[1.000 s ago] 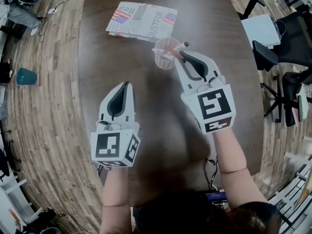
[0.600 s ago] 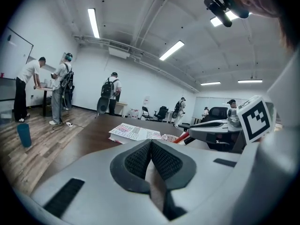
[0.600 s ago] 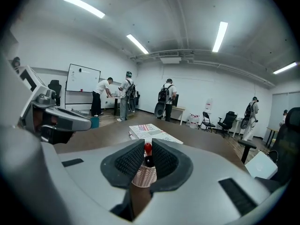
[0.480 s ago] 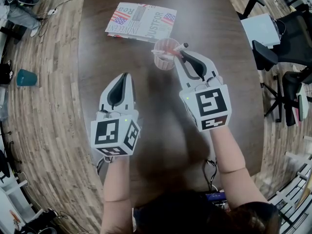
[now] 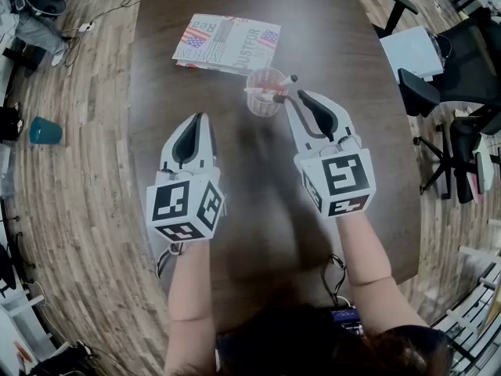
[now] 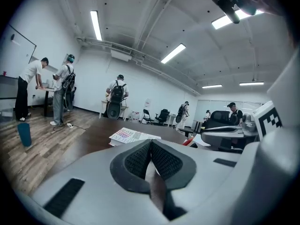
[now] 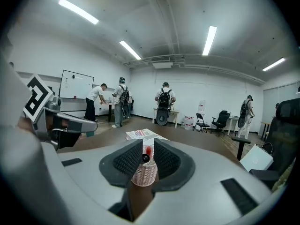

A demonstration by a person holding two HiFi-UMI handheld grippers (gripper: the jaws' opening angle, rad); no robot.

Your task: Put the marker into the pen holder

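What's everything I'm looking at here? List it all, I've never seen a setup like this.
table: one, dark brown, under both hands.
book: one, white with flag print, table's far side.
pen holder: one, clear pinkish, just before the book.
marker: one, pale and red, leaning in the pen holder.
container: one, teal, floor at left.
office chairs: several, black, at right.
people: several, dark and white clothes, room's far side.
left hand-held gripper: one, white, jaws shut, empty.
right hand-held gripper: one, white, jaws have just been opening, marker's end showing in their gap, ungripped.
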